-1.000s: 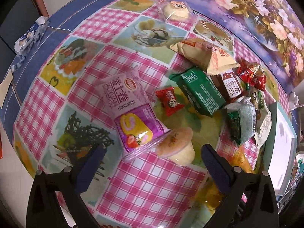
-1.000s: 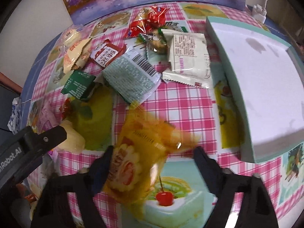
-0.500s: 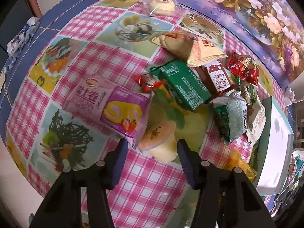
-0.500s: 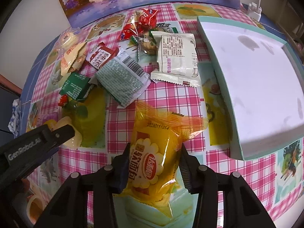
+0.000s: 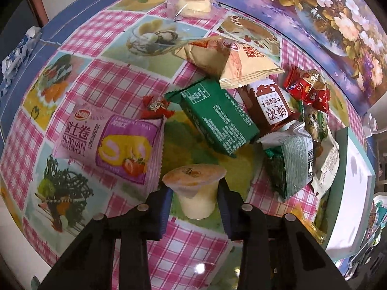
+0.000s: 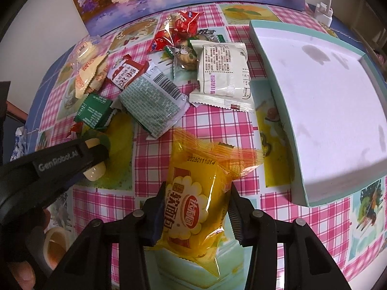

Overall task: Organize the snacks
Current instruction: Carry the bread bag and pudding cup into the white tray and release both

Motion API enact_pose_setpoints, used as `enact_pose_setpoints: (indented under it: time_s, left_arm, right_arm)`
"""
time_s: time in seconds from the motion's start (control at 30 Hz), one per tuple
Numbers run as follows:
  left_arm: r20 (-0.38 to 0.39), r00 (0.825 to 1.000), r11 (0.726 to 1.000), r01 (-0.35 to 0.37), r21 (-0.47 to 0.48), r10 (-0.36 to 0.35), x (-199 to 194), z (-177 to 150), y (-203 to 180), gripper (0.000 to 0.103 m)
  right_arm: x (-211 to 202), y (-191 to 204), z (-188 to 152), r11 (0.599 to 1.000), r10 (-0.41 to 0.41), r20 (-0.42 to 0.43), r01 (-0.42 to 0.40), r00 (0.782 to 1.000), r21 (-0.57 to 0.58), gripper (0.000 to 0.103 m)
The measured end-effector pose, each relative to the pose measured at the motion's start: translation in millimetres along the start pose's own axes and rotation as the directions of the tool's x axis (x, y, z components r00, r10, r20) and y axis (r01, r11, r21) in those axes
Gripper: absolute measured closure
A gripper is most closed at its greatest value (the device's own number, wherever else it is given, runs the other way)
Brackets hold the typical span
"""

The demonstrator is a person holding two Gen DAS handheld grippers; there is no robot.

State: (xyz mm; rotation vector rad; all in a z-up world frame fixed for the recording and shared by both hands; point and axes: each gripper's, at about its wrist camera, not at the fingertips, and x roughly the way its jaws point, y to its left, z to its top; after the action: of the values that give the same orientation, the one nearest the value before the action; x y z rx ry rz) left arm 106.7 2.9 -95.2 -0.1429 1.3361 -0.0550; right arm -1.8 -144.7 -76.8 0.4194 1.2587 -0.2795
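A pudding cup with a beige foil lid stands on the pink checked tablecloth. My left gripper straddles it, jaws closing, both pads touching its sides. The right wrist view shows the same left gripper covering most of the cup. My right gripper is shut on a yellow bread packet, held near its lower half. A white box with a teal rim lies to the right.
Loose snacks crowd the middle: a pink swiss roll packet, a green packet, a red candy, a beige packet and a white packet. A tape roll and a person's hand are at lower left.
The left gripper moved over the pudding cup and narrowed around it. The right gripper shut on the yellow packet, then stayed still.
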Motion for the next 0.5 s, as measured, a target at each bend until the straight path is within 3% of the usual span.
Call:
enact_pose_setpoints:
  time_s: [0.2, 0.5]
  left_arm:
    - [-0.008, 1.0, 1.0, 0.012, -0.005, -0.012, 1.9, 5.9, -1.9, 0.068]
    - [0.03, 0.998, 0.998, 0.059, 0.02, -0.06, -28.2, -6.7, 6.3, 0.068]
  right_arm:
    - [-0.9, 1.3, 0.5, 1.0, 0.012, 0.009, -0.012, 1.0, 0.009, 0.058]
    - [-16.4, 1.8, 6.9, 0.999, 0.033, 0.074, -0.035, 0.997, 0.029, 0.059]
